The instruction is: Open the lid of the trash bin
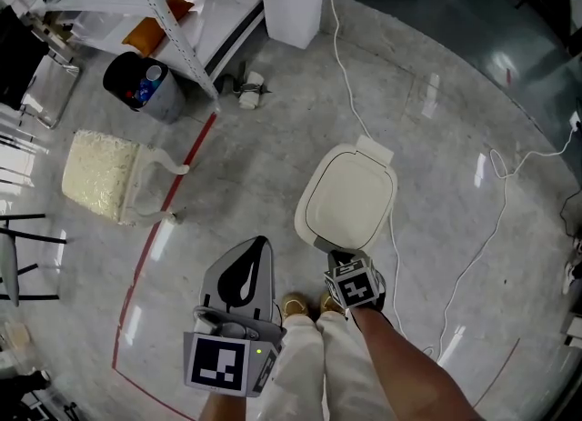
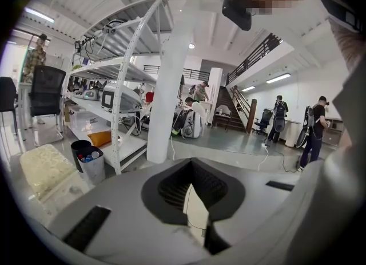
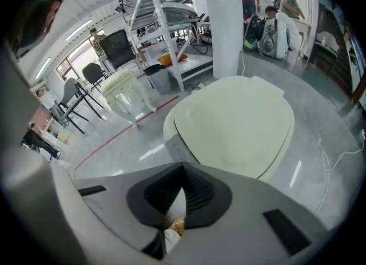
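Far left: small black bin (image 1: pixel 141 87) with bottles beside shelf rack (image 1: pixel 168 19), cream padded stool (image 1: pixel 100 174) below it on floor. Left gripper (image 1: pixel 258 246) held low over floor, well left of target, jaws closed together, nothing between. Trash bin (image 1: pixel 350 196) upright on floor at centre, cream lid down flat. Right gripper (image 1: pixel 339 254) at bin's near edge, jaws closed, empty; contact with bin unclear. White cable (image 1: pixel 473 255) runs along floor right of bin.
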Motion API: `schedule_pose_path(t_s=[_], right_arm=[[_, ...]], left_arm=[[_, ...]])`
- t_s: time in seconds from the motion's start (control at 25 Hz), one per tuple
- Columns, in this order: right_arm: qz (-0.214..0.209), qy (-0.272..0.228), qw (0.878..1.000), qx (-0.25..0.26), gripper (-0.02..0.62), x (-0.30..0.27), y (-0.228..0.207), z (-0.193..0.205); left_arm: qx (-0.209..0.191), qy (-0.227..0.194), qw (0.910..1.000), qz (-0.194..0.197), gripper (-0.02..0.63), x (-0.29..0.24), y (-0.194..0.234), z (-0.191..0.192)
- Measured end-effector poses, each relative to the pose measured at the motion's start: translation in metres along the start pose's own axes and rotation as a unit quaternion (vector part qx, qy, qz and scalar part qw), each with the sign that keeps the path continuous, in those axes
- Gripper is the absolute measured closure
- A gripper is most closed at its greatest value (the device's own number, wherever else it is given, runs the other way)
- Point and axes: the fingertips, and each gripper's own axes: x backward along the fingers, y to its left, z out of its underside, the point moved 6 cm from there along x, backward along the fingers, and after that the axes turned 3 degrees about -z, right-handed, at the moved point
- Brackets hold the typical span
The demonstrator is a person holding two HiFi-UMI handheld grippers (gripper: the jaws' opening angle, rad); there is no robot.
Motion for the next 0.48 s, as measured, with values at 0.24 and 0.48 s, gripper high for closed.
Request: schedule_pose_path(t_s=[0.24,0.48], right_arm=[[0.002,-0.004,1.0,0.002,0.578,-0.0023,0.0023,0.003],[0.005,-0.004,1.0,0.005,0.575,-0.0045,0.0031,0.0038]], left_arm=[[-0.003,0.01,0.9999,0.001,0.617,0.0019,-0.0012,0.0029],[0.0,0.012,0.9999,0.002,0.617,0.0011,-0.0034,0.0035]])
